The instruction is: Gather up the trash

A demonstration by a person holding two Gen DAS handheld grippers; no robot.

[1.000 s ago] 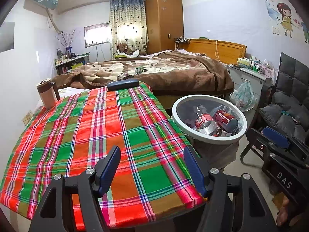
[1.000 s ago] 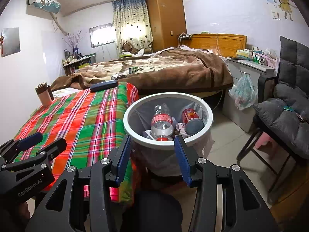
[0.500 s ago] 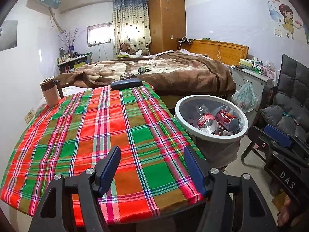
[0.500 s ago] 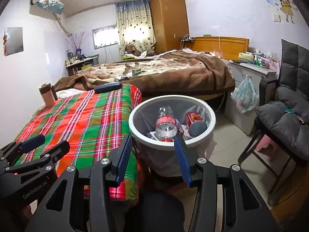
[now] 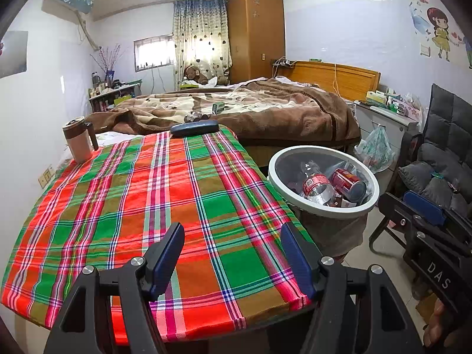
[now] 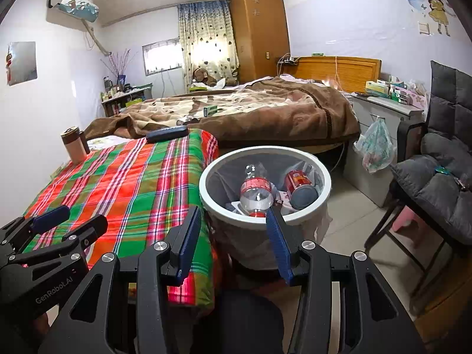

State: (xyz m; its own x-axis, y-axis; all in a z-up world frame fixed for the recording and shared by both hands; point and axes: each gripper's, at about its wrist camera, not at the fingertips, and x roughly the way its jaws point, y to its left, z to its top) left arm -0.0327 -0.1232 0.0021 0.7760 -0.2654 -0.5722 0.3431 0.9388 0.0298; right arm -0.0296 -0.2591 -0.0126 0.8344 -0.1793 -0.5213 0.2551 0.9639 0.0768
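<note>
A white-rimmed trash bin (image 5: 295, 159) (image 6: 321, 177) stands beside the table's right edge. It holds a clear plastic bottle with a red label (image 5: 317, 184) (image 6: 256, 190), a red can (image 5: 348, 180) (image 6: 301, 184) and some paper scraps. My left gripper (image 5: 233, 242) is open and empty over the near edge of the plaid tablecloth (image 5: 141, 200). My right gripper (image 6: 233, 224) is open and empty, just short of the bin's near side. Each gripper shows in the other's view: the right one (image 5: 424, 215), the left one (image 6: 70, 221).
A brown tumbler (image 5: 78, 140) and a dark case (image 5: 194, 128) sit at the table's far end. A bed with a brown blanket (image 5: 265, 109) lies behind. A grey chair (image 6: 442, 162), a bedside cabinet (image 6: 383, 112) and a hanging plastic bag (image 6: 374, 147) stand to the right.
Both grippers have drawn back and risen slightly, so table and bin look a bit farther away. Both stayed open and empty. Nothing in the bin moved.
</note>
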